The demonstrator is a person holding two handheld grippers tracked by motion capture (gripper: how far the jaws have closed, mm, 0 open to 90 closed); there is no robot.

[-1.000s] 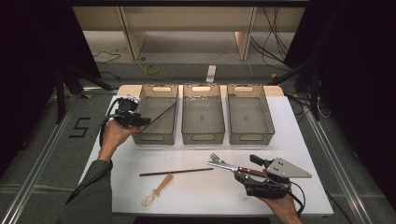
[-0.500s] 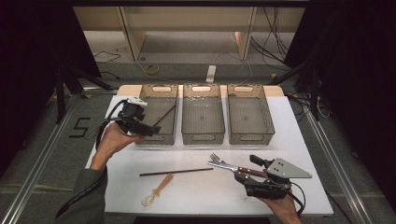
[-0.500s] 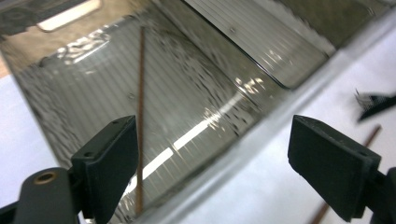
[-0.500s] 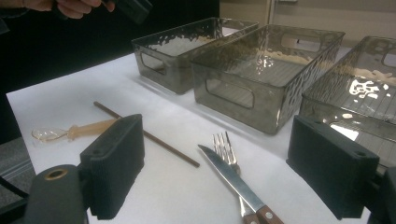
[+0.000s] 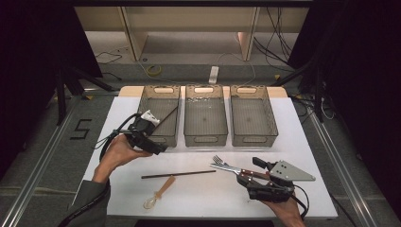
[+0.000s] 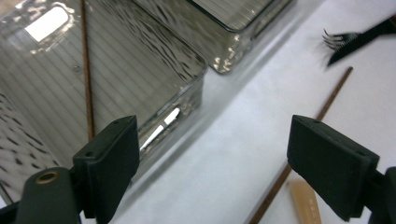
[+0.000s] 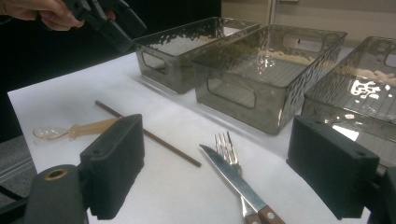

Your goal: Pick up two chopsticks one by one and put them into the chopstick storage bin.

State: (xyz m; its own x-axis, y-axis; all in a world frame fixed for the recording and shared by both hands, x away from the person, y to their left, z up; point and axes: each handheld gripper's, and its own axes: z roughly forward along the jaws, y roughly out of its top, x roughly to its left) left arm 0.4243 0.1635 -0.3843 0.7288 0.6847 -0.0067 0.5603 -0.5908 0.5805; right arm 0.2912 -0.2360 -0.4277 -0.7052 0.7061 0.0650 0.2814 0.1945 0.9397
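My left gripper [image 5: 152, 143] hangs open over the front left corner of the left bin [image 5: 147, 97]. A brown chopstick [image 5: 170, 116] leans inside that bin, and the left gripper view shows the same chopstick [image 6: 86, 70] past the gripper's wide jaws [image 6: 219, 168]. A second chopstick [image 5: 177, 174] lies on the white table, with a clear-bowled spoon [image 5: 158, 193] beside it. A fork [image 5: 220, 161] and a knife [image 5: 229, 169] lie side by side in front of my right gripper [image 5: 251, 178]. That gripper [image 7: 222, 172] is open, the knife [image 7: 236, 179] lying between its jaws untouched.
Three smoky clear bins stand in a row at the back; the middle bin [image 5: 205, 138] and the right bin [image 5: 255, 138] hold nothing I can see. The white table [image 5: 293, 142] ends close behind both hands. Dark floor and cables surround it.
The left gripper has come toward the near side and a little right, from over the left bin to its front corner. The right gripper has stayed put.
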